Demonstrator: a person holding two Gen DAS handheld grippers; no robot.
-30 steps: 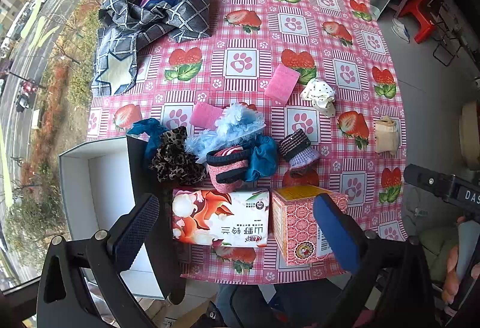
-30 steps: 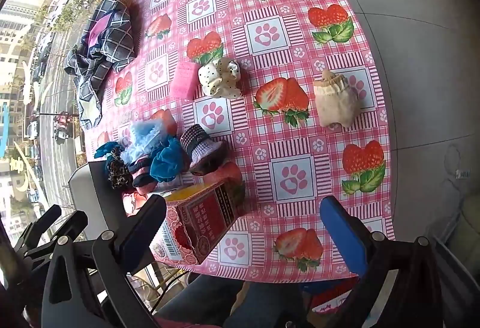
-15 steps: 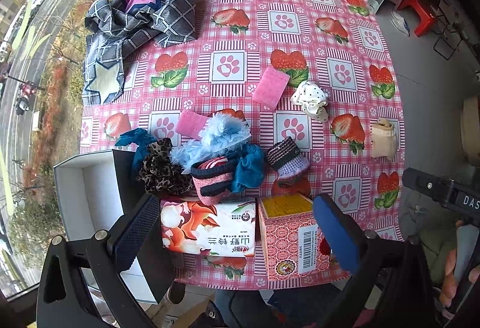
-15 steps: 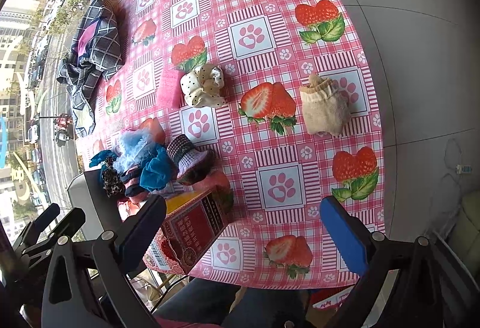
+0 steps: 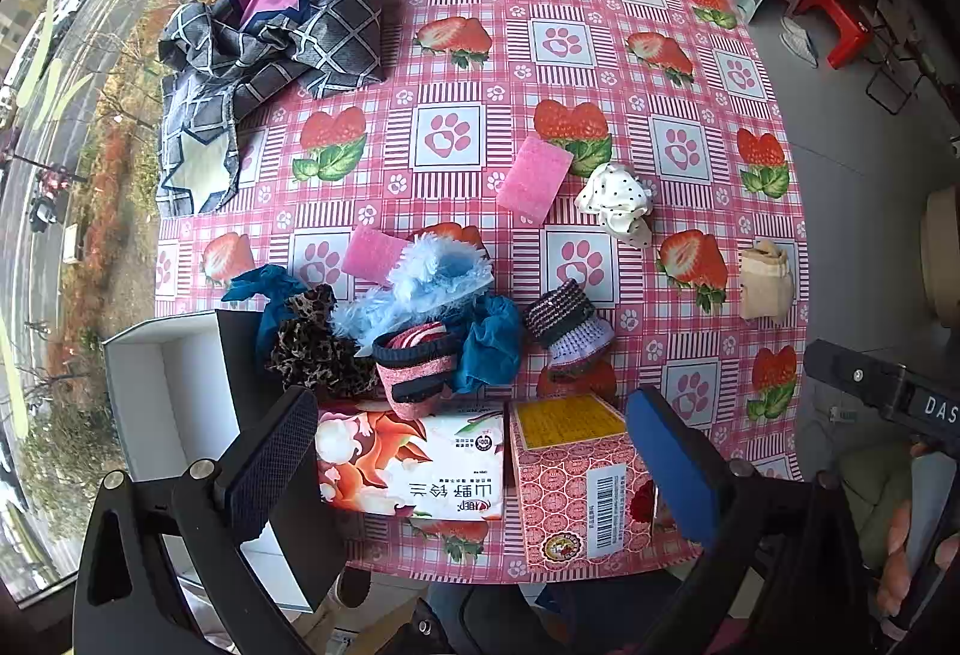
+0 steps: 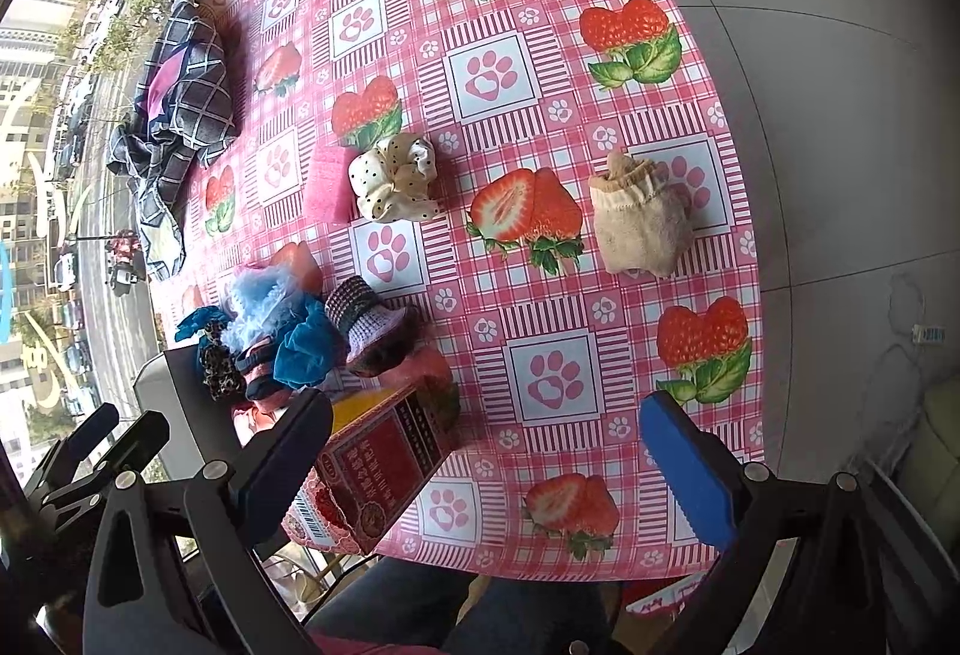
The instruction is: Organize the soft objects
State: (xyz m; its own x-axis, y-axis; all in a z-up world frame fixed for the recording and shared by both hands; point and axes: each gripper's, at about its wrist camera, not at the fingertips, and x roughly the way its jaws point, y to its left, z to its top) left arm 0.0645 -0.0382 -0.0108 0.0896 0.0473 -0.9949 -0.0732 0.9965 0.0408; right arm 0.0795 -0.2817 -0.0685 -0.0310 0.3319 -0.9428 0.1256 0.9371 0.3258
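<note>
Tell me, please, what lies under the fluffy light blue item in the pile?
The fluffy light blue item rests on a pink sponge at its far side and a striped pink sock at its near side. Anything beneath its middle is covered.

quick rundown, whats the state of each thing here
left gripper: open, empty
right gripper: open, empty
white box: open, nothing seen inside
beige pouch: lying alone
polka-dot scrunchie: beside pink sponge
red carton: closed, lying flat
plaid cloth: crumpled
</note>
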